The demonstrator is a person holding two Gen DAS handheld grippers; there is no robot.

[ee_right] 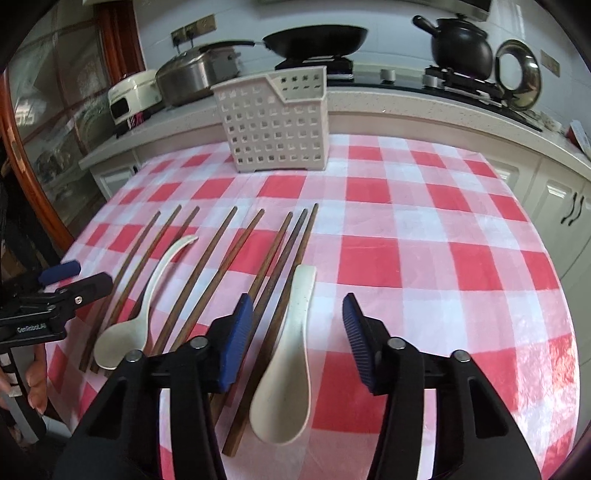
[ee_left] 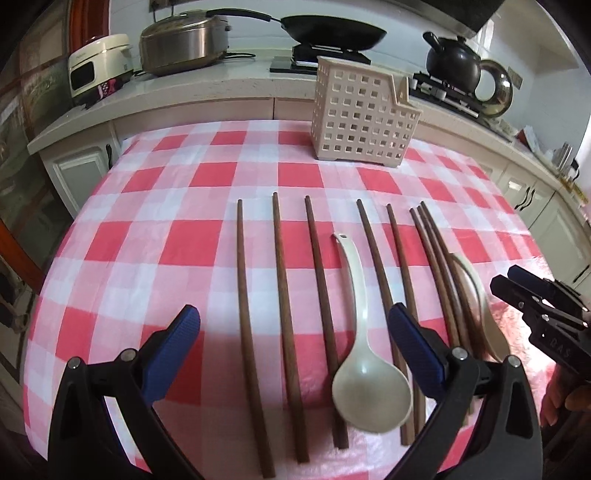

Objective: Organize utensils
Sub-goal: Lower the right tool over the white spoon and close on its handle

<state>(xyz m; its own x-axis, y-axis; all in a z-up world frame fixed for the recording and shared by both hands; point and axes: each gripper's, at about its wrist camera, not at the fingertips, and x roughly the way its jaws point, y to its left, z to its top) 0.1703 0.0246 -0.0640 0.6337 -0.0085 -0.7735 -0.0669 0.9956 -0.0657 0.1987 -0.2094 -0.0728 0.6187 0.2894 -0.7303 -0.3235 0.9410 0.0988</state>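
Observation:
Several brown chopsticks (ee_left: 318, 277) lie side by side on the red-and-white checked tablecloth (ee_left: 147, 221). A white ladle spoon (ee_left: 369, 391) rests among them. My left gripper (ee_left: 295, 325) hovers open over the ladle spoon and nearby chopsticks, gripping nothing. In the right wrist view a flat white spoon (ee_right: 291, 350) lies beside three bunched chopsticks (ee_right: 280, 266). My right gripper (ee_right: 297, 321) straddles that spoon, its blue pads clear of it on both sides. The perforated utensil basket (ee_left: 364, 114) (ee_right: 273, 122) stands upright at the table's far side.
Beyond the table runs a kitchen counter (ee_left: 221, 85) with a steel pot (ee_left: 181, 40), a black pan (ee_left: 332, 29) and a black kettle (ee_right: 461, 44). A person's hand (ee_right: 37, 380) shows at the table's near left edge. Bare cloth (ee_right: 443, 258) lies right of the utensils.

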